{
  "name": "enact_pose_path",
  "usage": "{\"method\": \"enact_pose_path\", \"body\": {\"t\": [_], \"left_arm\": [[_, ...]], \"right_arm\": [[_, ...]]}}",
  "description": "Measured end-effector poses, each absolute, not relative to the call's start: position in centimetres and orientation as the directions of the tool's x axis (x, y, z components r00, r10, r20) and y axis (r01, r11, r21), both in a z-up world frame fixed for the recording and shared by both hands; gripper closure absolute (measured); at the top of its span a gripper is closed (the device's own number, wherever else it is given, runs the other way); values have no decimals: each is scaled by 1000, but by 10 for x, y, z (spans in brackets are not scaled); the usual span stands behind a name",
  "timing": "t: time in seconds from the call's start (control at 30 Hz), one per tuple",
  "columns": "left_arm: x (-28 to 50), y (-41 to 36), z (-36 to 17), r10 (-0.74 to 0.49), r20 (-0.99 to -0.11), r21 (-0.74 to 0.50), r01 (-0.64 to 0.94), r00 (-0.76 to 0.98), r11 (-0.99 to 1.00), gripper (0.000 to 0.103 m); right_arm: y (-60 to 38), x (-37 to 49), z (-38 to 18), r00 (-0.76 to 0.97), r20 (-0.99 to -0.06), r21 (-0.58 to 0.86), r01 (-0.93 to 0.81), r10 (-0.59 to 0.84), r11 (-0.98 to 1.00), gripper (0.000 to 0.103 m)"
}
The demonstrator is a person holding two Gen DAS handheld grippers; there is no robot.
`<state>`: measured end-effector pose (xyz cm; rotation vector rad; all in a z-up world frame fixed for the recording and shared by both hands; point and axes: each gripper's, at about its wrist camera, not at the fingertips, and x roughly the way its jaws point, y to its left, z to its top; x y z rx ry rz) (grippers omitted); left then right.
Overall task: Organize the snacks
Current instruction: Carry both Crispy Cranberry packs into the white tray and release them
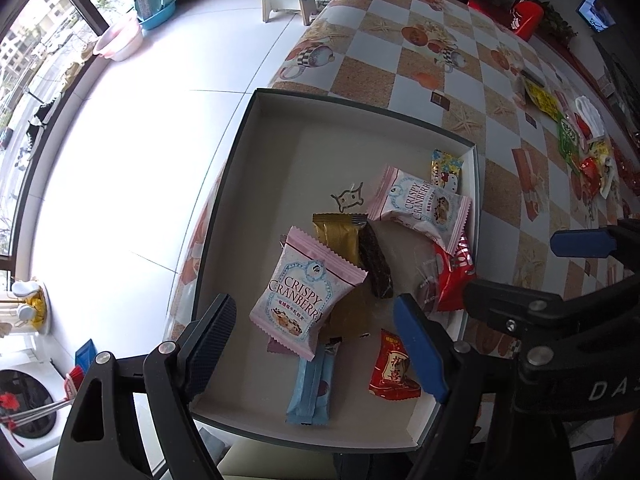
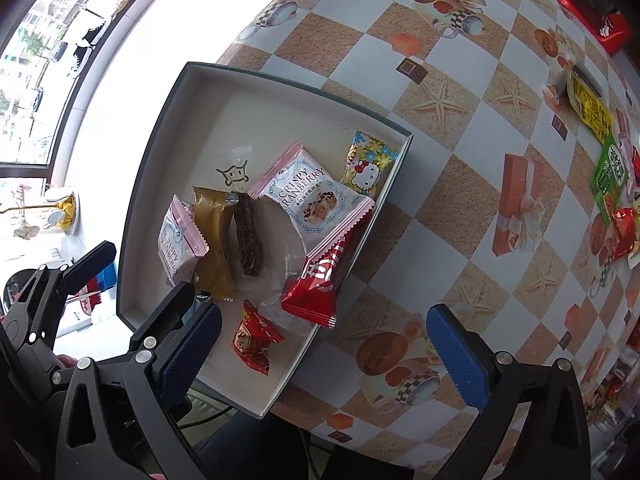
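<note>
A shallow box (image 1: 280, 98) (image 2: 192, 72) with a dark rim and pale inside sits at the table's near left corner. It holds several snack packets: two pink Crispy Cranberry packs (image 1: 304, 296) (image 2: 312, 192), a gold bar (image 1: 338, 236), a dark brown bar (image 2: 249, 236), a red wafer pack (image 2: 320, 276), a small red candy (image 1: 394, 368) (image 2: 254, 338), a blue bar (image 1: 312, 388) and a Hello Kitty pack (image 2: 370, 164). My left gripper (image 1: 320, 344) is open above the box's near end, empty. My right gripper (image 2: 324, 356) is open over the box's right rim, empty.
More loose snacks (image 1: 576, 136) (image 2: 604, 164) lie in a heap at the table's far right. The checkered tablecloth (image 2: 460, 128) covers the table. White floor lies to the left, with a white stool (image 1: 286, 0) and basins (image 1: 156, 0) by the window.
</note>
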<state>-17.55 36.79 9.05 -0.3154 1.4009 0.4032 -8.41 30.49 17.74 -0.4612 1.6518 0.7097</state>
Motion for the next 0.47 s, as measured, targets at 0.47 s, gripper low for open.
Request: {"method": "enact_pose_path", "body": {"t": [0.47], "left_arm": [[-182, 370, 93, 97, -986, 23, -475, 133, 880, 20]], "right_arm": [[305, -84, 179, -205, -975, 204, -655, 89, 727, 0]]}}
